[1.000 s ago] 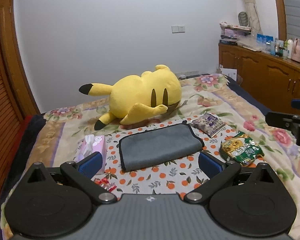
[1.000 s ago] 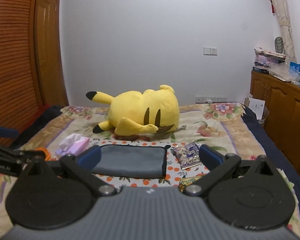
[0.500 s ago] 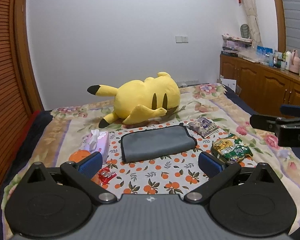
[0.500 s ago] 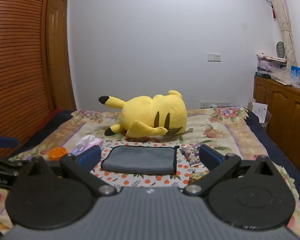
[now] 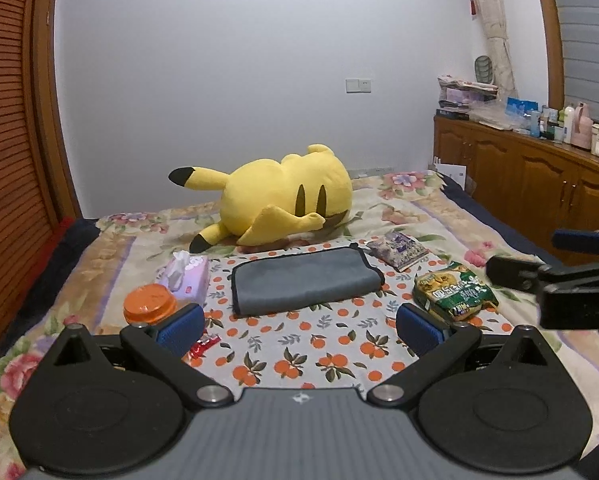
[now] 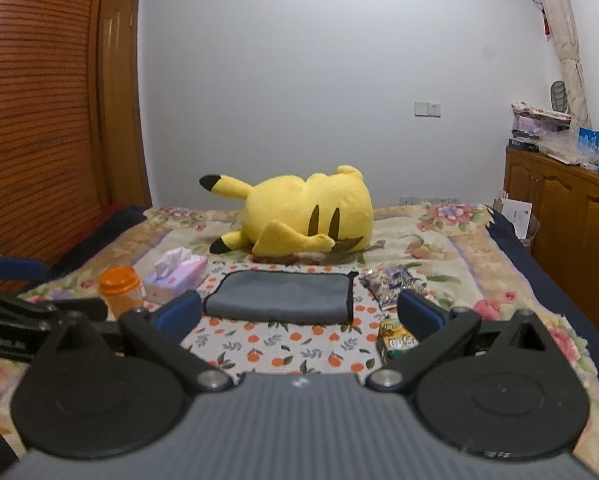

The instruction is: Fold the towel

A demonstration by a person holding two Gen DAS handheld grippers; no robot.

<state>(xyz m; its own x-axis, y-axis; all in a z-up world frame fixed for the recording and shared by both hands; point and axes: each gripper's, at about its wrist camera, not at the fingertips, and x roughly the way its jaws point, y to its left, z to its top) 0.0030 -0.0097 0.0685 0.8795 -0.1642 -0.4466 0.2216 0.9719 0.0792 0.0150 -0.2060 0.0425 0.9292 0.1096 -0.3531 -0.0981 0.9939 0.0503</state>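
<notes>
A grey towel with a dark edge (image 5: 305,280) lies folded into a flat rectangle on the orange-print cloth (image 5: 299,344) on the bed; it also shows in the right wrist view (image 6: 281,297). My left gripper (image 5: 299,330) is open and empty, held back from the towel and above the cloth. My right gripper (image 6: 299,314) is open and empty, also held back from the towel. The right gripper shows at the right edge of the left wrist view (image 5: 571,276); the left gripper shows at the left edge of the right wrist view (image 6: 27,312).
A yellow plush toy (image 5: 283,196) lies behind the towel. A tissue pack (image 5: 185,274) and an orange-lidded jar (image 5: 149,306) are to its left, snack packets (image 5: 453,292) (image 5: 399,244) to its right. A wooden cabinet (image 5: 539,184) runs along the right, a wooden wardrobe (image 6: 39,120) on the left.
Both grippers have pulled back and up from the towel, which now looks smaller and farther. The orange-lidded jar has come into view. The towel has not moved.
</notes>
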